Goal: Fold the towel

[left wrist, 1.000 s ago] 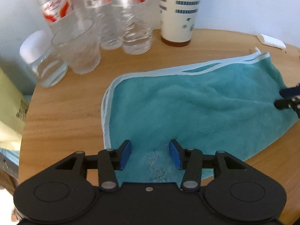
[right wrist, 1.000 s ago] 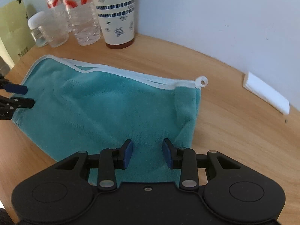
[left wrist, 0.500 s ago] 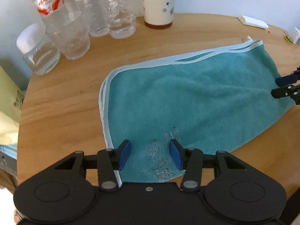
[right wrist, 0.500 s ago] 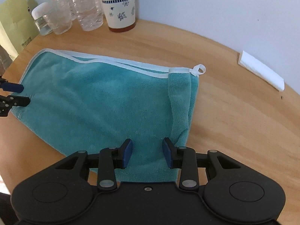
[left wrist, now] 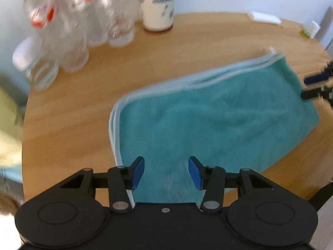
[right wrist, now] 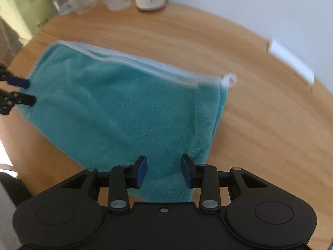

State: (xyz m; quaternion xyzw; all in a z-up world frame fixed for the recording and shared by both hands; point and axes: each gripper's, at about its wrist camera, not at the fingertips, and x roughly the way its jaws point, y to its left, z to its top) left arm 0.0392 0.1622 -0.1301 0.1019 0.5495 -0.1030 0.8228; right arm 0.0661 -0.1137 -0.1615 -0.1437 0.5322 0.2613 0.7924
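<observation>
Teal towel (left wrist: 208,125) lies folded over on the round wooden table (left wrist: 68,129); white-trimmed edges stacked along its far side; small hanging loop (right wrist: 229,79) at the far right corner; a lengthwise crease runs down the right end.

Left gripper (left wrist: 166,171): blue pads apart, nothing pinched; the towel's near left corner shows in the gap below; released. Its tips appear at the left edge of the right wrist view (right wrist: 25,91), just beside the towel's left end.

Right gripper (right wrist: 163,170): pads apart over the towel's near right corner; cloth visible between them but not squeezed; released. Seen from the left wrist (left wrist: 312,87) just beside the towel's right end.

Far left: clear plastic bottles (left wrist: 93,20), heavily blurred; a patterned paper cup (left wrist: 158,6) beside them. Far right: folded white paper (right wrist: 291,60), well apart from the towel.
</observation>
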